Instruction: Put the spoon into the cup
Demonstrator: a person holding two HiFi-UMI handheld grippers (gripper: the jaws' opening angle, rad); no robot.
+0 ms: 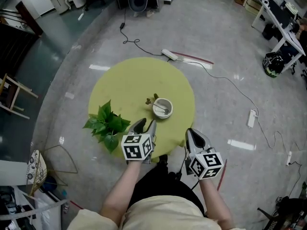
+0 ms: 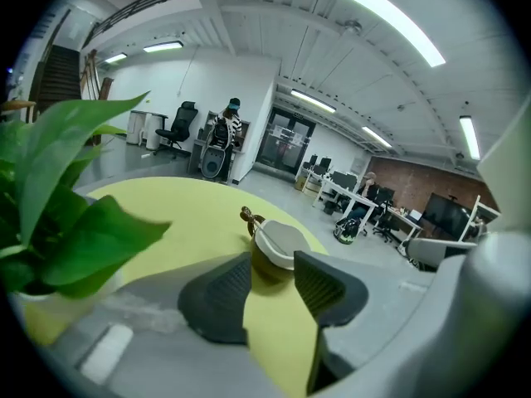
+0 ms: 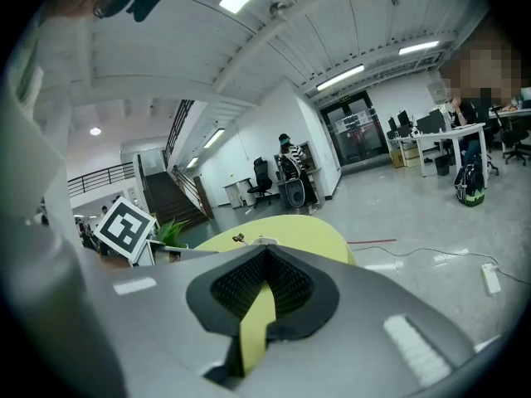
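Spoon (image 1: 161, 108) in cup (image 1: 169, 112) toward counter's (image 1: 124, 75) near edge: light, stiff, slick I'd say, pinch the handle; left claw (image 1: 145, 124) apart and empty, right claw (image 1: 191, 131) together.

Glossy grey floor (image 1: 216, 37) with light reflections. Round yellow-green bench (image 1: 129, 78) mid-room. White power strip (image 1: 169, 54) and black cable (image 1: 125, 35) on the floor beyond it, second strip (image 1: 252, 118) at right. White desks (image 1: 283, 20) upper right. Black office chair (image 2: 177, 127) by white wall (image 2: 207, 81). Dark staircase (image 3: 170, 197). Long ceiling strip lights (image 2: 390, 19), glass doors (image 2: 282, 143), brick wall (image 2: 411, 191) at far end.
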